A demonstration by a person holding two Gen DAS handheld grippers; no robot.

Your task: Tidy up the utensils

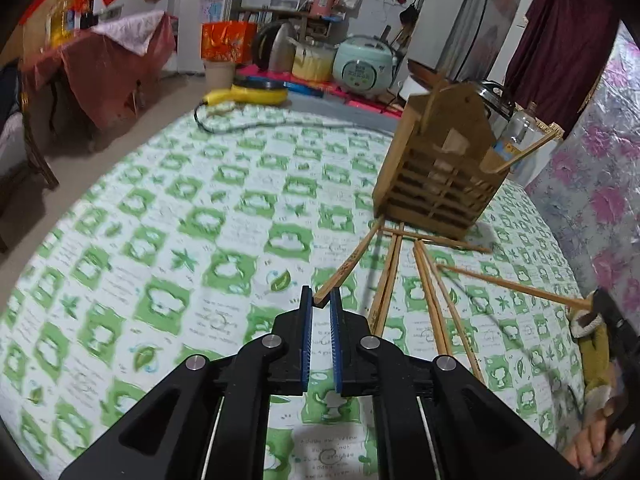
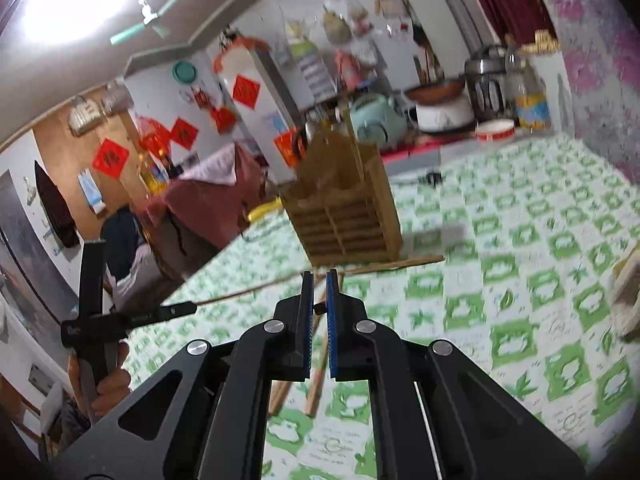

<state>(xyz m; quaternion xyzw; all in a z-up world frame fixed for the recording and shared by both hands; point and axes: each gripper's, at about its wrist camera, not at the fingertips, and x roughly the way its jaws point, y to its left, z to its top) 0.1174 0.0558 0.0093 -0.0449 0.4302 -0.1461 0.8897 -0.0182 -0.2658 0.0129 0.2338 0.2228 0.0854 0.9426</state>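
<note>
A wooden slatted utensil holder (image 1: pixel 436 168) stands on the green-and-white tablecloth (image 1: pixel 180 248); it also shows in the right wrist view (image 2: pixel 344 208). Two chopsticks lean inside it. Several wooden chopsticks (image 1: pixel 432 300) lie fanned on the cloth in front of it. My left gripper (image 1: pixel 321 300) is shut on the end of one chopstick (image 1: pixel 348 266) that points toward the holder. My right gripper (image 2: pixel 319 280) is shut on a chopstick (image 2: pixel 320 308), held above the table. In the left wrist view the right gripper (image 1: pixel 596 300) holds a chopstick (image 1: pixel 512 286) at the right edge.
A yellow pan (image 1: pixel 256 94) with a cord, a rice cooker (image 1: pixel 364 66) and pots stand beyond the table's far edge. A floral-covered wall (image 1: pixel 600 184) is on the right. A table with a red cloth (image 1: pixel 108 56) stands at the far left.
</note>
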